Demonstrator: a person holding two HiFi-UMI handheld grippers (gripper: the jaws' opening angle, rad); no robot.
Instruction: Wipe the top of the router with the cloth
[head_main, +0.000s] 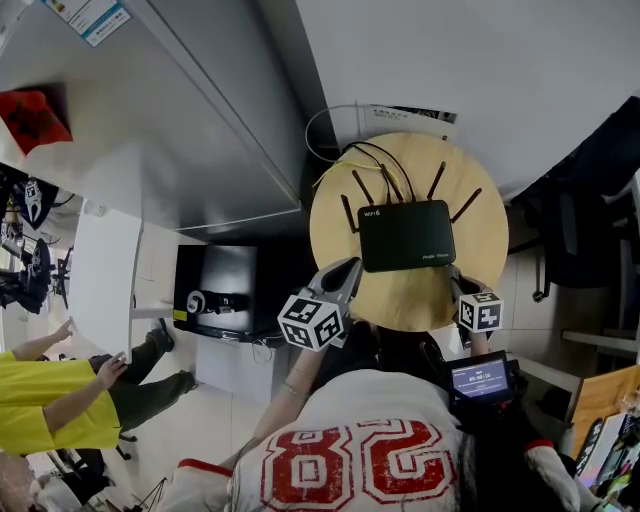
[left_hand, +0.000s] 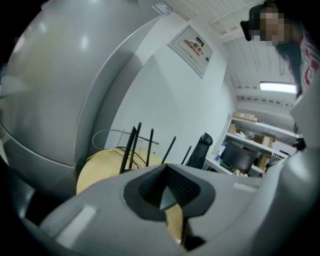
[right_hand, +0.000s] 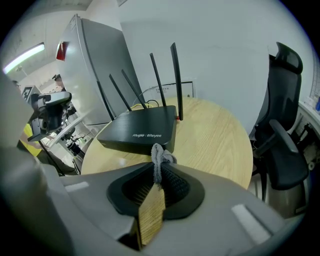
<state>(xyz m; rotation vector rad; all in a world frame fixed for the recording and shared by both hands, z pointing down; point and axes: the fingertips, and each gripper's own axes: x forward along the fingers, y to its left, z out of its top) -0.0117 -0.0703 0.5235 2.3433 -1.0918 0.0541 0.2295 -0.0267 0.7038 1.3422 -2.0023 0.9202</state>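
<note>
Two grippers sit at the near edge of a round wooden table (head_main: 420, 300), with the black router (head_main: 405, 235) lying flat near its middle. White print on the router's top reads "WiFi 6" at the far left corner. A second small mark at the near right corner is too small to read there. In the right gripper view the front edge of the router (right_hand: 140, 131) carries the brand "Ruijie | Reyee" in pale letters. Several thin black antennas (right_hand: 176, 82) rise from its back edge, and a yellow cable (head_main: 335, 165) curls behind it.

The right gripper (right_hand: 157, 172) is clamped on the grey cloth (right_hand: 158, 159). A knotted tuft of the cloth sticks up out of the closed jaws, just short of the router's front edge and not touching it. In the head view this gripper (head_main: 458, 285) is at the table's near right rim.

The left gripper (left_hand: 166, 187) has its jaws drawn together with nothing between them. It points past the table's left side towards the antennas. From above, that gripper (head_main: 345, 275) lies at the near left rim, beside the router's corner but apart from it.

A small screen (head_main: 480, 378) behind the right gripper shows text too fine to make out. The person's white shirt (head_main: 350, 460) bears a red "28". A black office chair (right_hand: 280, 130) stands to the right of the table.
</note>
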